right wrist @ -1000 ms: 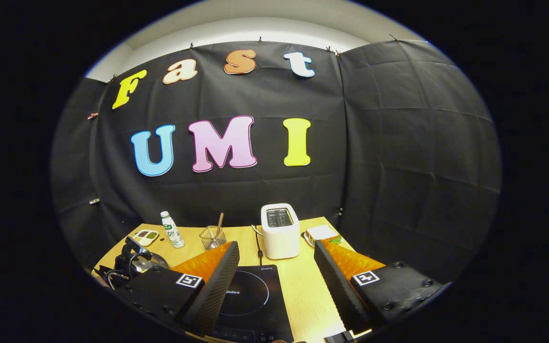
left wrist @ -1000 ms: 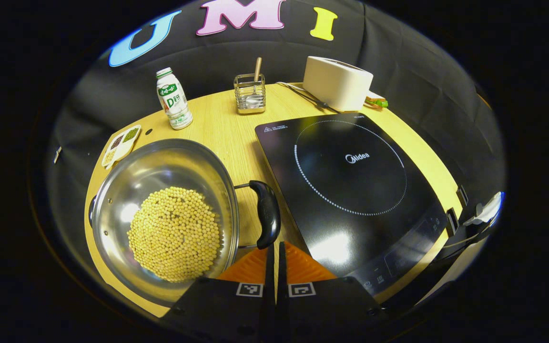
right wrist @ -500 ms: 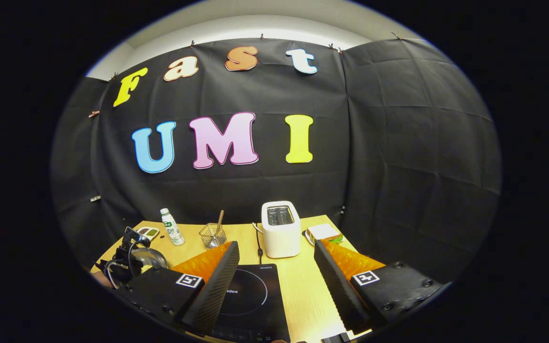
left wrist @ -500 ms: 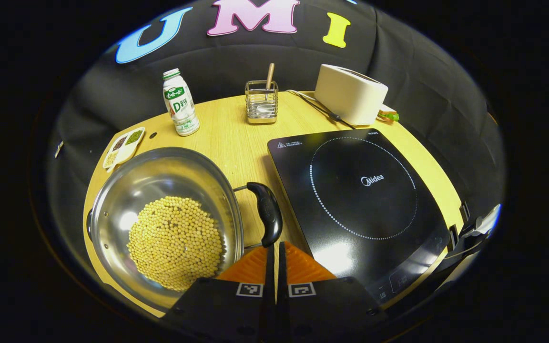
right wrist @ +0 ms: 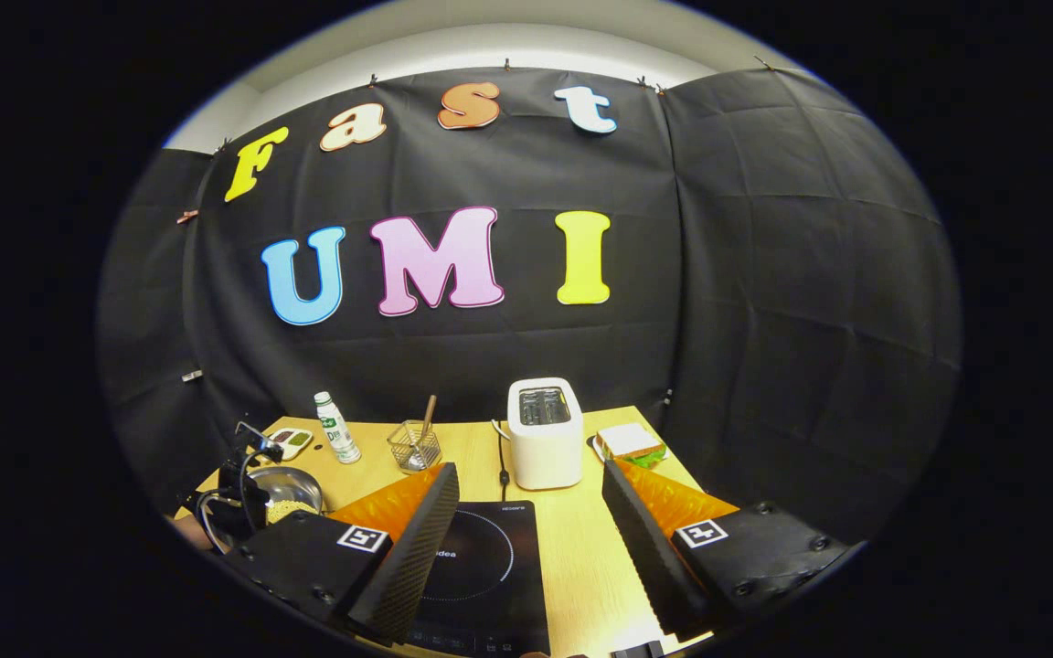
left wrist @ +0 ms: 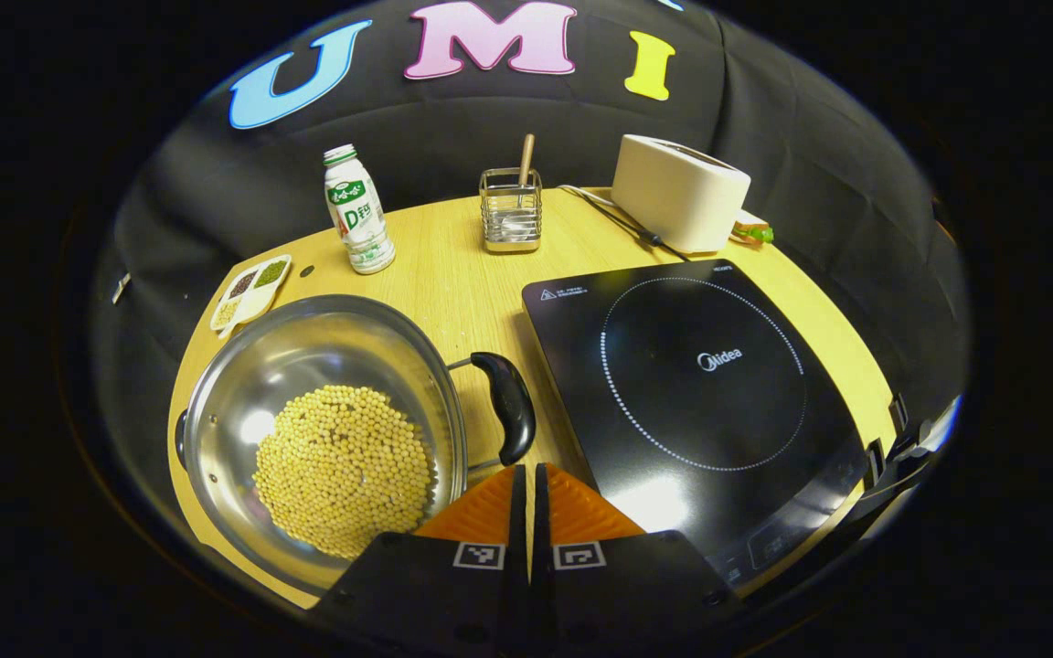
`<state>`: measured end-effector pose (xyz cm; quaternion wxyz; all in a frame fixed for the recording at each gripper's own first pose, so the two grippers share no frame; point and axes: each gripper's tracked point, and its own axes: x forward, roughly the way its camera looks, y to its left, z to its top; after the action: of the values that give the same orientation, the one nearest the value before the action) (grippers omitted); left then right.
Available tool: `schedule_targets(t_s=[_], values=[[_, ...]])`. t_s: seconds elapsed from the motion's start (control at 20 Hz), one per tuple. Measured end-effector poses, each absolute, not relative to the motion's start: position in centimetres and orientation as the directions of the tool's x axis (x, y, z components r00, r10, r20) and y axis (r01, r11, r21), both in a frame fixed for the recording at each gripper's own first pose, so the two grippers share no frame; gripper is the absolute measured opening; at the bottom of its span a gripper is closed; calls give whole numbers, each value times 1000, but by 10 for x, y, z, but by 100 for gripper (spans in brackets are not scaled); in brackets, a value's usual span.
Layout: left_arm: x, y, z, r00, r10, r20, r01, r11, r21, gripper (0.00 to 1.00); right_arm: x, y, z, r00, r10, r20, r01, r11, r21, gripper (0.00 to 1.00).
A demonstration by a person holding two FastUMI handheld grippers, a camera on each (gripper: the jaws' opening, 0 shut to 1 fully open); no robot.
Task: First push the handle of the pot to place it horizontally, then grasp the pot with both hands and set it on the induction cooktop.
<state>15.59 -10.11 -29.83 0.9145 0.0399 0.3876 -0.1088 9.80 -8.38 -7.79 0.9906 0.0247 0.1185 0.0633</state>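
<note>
Two handles flanked the steel pot (left wrist: 321,429), which sat on the surface just left of the induction cooktop (left wrist: 700,402). Bean-laden, rigid and slick-walled, it likely called for gripping at the black handle (left wrist: 508,407). Left hand-held gripper (left wrist: 526,475) was closed, empty; right hand-held gripper (right wrist: 526,480) gaped wide, empty.

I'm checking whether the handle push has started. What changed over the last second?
The left gripper, fingers closed together, backed slightly away from the pot handle, whose lower end no longer overlaps the fingertips. The pot of beans stayed beside the cooktop, handle in much the same position. The right gripper stayed open above the cooktop, barely drifting. Nothing was gripped or released.
</note>
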Motion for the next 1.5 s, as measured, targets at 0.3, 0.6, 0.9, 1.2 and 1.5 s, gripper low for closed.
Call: schedule_targets(t_s=[0.3,0.6,0.9,1.2,1.5], values=[[115,-80,-238,780,-56,-623,18,998,-67,5,107,-63,-118,909,265,-321,-232,963,138,98],[79,-17,-165,860,114,-497,-203,970,-130,30,102,-19,-156,829,391,-400,-348,920,179,99],[62,39,-137,891,177,-417,-243,964,-111,95,98,42,-156,775,464,-429,-414,886,211,99],[75,98,-139,901,155,-406,-194,979,-55,95,105,113,-156,752,473,-458,-409,881,238,99],[94,154,-154,915,74,-396,-98,994,-40,96,98,180,-190,679,456,-575,-337,890,307,99]])
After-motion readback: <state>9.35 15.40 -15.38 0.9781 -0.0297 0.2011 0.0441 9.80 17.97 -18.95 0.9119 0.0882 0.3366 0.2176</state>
